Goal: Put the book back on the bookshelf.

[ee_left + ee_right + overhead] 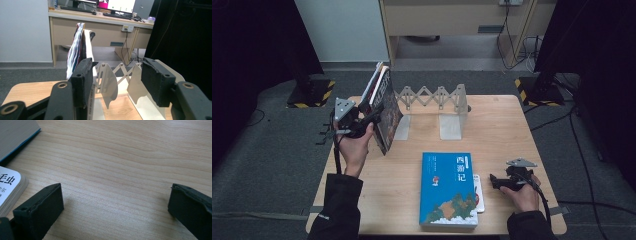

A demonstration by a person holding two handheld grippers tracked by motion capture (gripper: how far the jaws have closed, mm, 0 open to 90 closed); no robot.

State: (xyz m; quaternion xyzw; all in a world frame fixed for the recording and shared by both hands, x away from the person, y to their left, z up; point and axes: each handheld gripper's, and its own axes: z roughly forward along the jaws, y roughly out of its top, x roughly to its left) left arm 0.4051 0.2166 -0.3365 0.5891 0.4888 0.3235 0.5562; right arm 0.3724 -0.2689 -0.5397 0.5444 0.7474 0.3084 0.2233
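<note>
The leaning books stood at the back left of the surface, close to its left edge, propped against the left end of the folding metal book rack. Bare wood lay open between the rack's plates and to its right. The blue book lay flat near the front edge, with a small white book touching its right side. The left hand-held gripper stood about half open at the books' front cover; its left jaw lay against the cover, the right jaw well clear. The right hand-held gripper rested wide open on the surface just right of the white book, holding nothing.
</note>
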